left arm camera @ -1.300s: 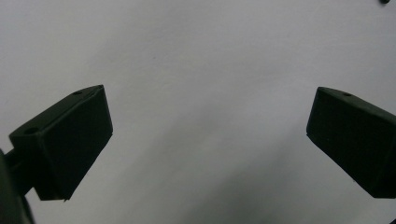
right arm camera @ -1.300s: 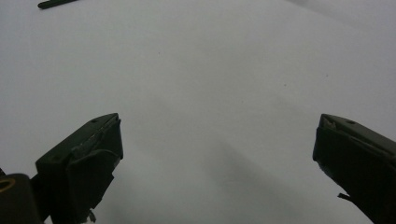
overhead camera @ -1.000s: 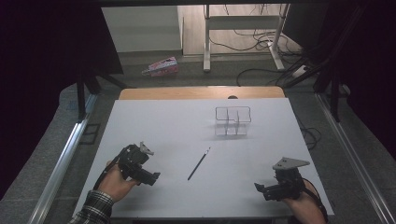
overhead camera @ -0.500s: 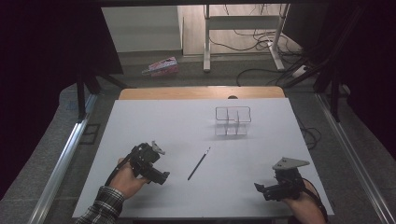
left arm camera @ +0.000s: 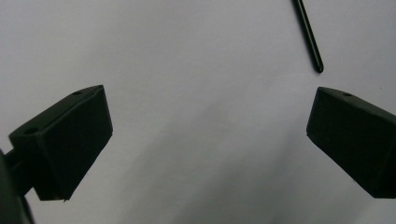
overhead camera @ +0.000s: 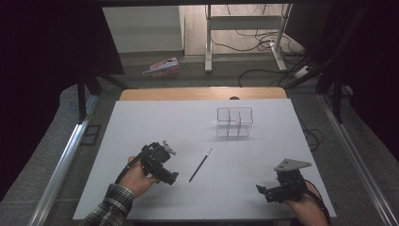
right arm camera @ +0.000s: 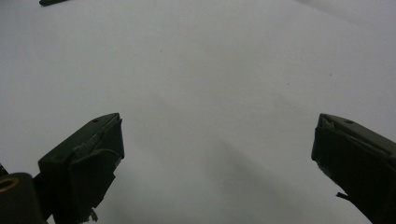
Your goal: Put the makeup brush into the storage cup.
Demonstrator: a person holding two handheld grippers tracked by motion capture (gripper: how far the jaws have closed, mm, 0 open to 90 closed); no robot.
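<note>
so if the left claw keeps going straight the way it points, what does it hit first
Probably the black pen: the open left claw aims just beside its near tip over the white table, so it may narrowly miss.

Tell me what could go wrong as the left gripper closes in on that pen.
The pen is thin and lies flat on the white table; the open left gripper could pinch short of its tip or roll it away. Pressing down for grip might scrape the jaws on the tabletop.
</note>
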